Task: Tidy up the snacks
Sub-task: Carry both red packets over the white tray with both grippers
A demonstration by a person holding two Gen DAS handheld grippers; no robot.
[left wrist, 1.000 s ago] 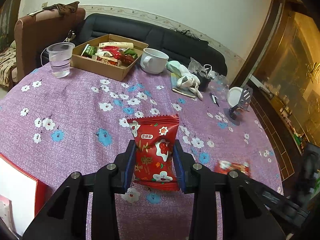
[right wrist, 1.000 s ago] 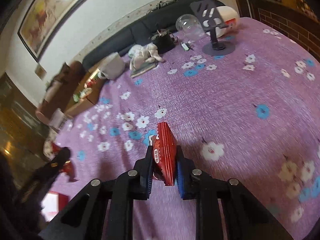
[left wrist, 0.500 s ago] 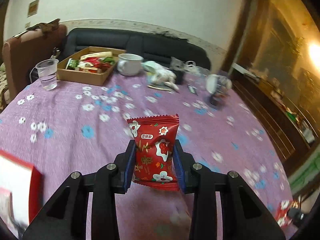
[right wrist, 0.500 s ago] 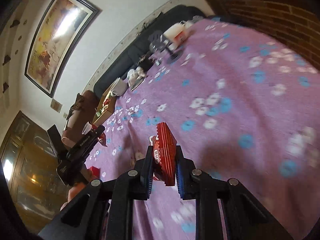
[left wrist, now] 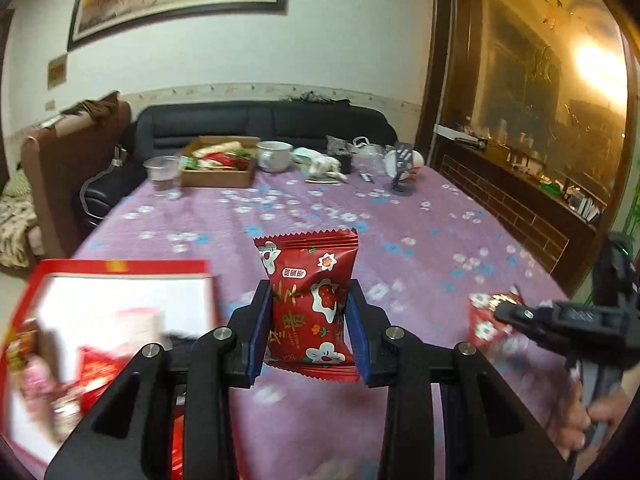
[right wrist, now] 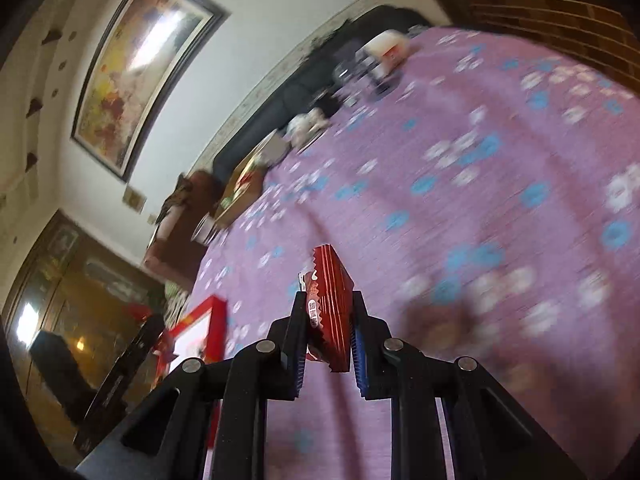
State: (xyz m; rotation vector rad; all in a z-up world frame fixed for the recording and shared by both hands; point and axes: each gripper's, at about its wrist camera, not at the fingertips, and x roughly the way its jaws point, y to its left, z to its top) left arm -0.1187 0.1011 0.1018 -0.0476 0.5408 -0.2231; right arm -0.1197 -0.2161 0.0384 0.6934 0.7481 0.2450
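A: Left wrist view first. The left hand-held gripper [left wrist: 309, 338] is clamped on a red snack packet [left wrist: 308, 304], held upright between its pads. A second ago the cardboard box of snacks [left wrist: 218, 170] was close ahead; now it sits far across the purple flowered surface [left wrist: 420, 240], and a red-rimmed box [left wrist: 116, 266] with wrappers in it has come in at lower left. I'd judge that's where the packet is headed.

B: And the right wrist view?

A: The right hand-held gripper [right wrist: 328, 338] pinches a second red packet [right wrist: 330, 304] edge-on, narrow grip. It has swung round: the red-rimmed box [right wrist: 208, 320] now shows at its left, blurred.

B: What does only one view give?

A: Only the left shows the box's contents and the other gripper [left wrist: 560, 320] carrying its packet at far right
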